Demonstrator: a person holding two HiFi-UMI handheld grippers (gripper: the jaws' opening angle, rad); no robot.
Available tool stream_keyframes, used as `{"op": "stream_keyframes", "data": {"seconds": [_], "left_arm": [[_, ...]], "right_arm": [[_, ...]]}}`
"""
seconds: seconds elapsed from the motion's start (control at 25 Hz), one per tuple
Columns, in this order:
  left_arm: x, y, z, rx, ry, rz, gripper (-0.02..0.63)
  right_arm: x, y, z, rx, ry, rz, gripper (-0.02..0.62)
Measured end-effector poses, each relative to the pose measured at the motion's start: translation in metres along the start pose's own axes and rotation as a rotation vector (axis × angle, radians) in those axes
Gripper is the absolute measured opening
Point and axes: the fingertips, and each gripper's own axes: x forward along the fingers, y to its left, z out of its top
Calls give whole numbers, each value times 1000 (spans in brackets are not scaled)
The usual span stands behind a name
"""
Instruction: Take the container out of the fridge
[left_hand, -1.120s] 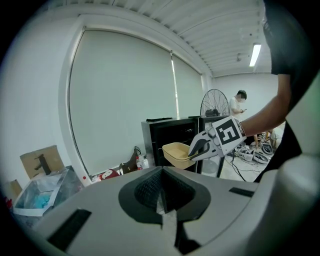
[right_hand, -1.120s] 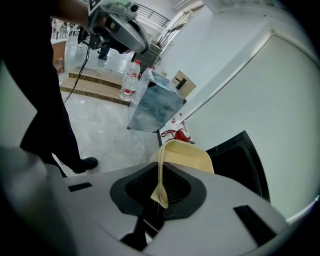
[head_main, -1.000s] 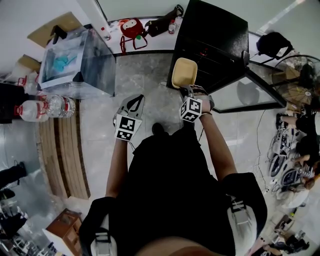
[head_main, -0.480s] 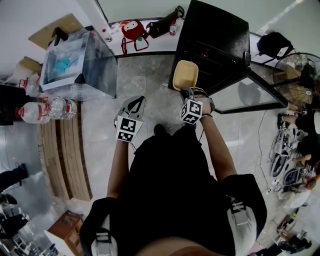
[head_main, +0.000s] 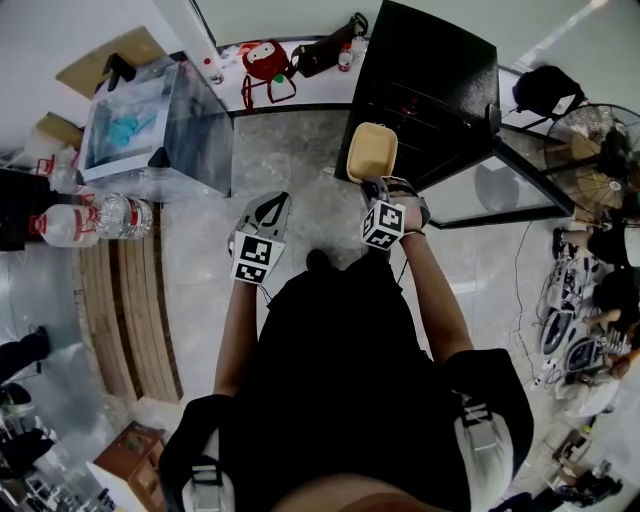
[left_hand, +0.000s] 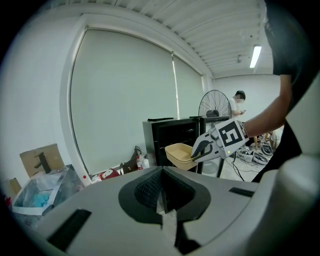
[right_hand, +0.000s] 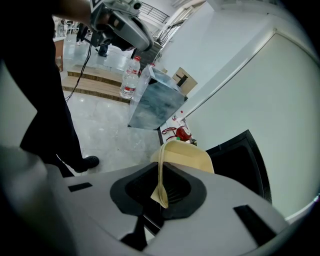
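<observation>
Bare left forearm (head_main: 236, 330) and bare right forearm (head_main: 432, 290) stretched forward side by side, left grey two-jaw gripper (head_main: 268, 206) with jaws together and nothing between them, right grey two-jaw gripper (head_main: 379, 186) slightly further forward, jaws pinched on the rim of a pale yellow plastic container (head_main: 371, 150)

Water bottles (head_main: 92, 216) beside glass case (head_main: 160, 130); red bag (head_main: 262, 58); fan (head_main: 600, 150) right.

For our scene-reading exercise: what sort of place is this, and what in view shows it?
Probably a workroom or lab, not a home kitchen: a black fridge on a tiled floor, a pedestal fan near it, and cables and gear heaped on the floor.
</observation>
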Motion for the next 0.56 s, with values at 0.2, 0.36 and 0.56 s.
{"op": "stream_keyframes", "data": {"seconds": [0.2,0.36,0.56], "left_arm": [[1,2,-2,-3,-1,6,19],[3,1,0,-5,-1,7,20],[6,3,1,-3,0,7,20]], "right_arm": [[3,-1,3,-4,-2,-2,26],[3,-2,2,-9,-4,1,28],[5,-3,1,-10,-2,5,28]]}}
